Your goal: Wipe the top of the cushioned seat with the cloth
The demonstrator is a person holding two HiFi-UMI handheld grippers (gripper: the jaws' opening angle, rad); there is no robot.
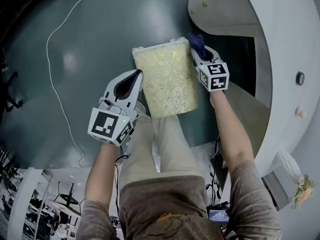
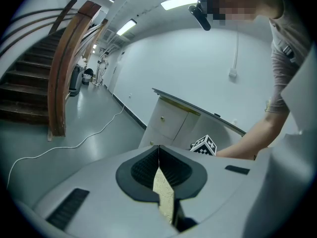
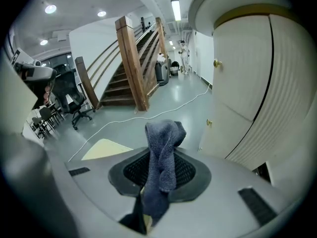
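One blue cloth (image 3: 162, 143) hangs bunched, pinched between the closed jaws of the right gripper (image 1: 202, 54), which sits over the far right corner of the cushioned seat (image 1: 167, 81). Seat top is yellowish and stands on a grey floor (image 1: 75, 59). Left gripper (image 1: 135, 78) is at the seat's left edge, jaws pressed together on nothing.

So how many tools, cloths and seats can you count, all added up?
Tools: 2, the left tool and the right tool
Cloths: 1, the blue cloth pinched in the right tool
Seats: 1, the yellowish cushioned seat
Total: 4
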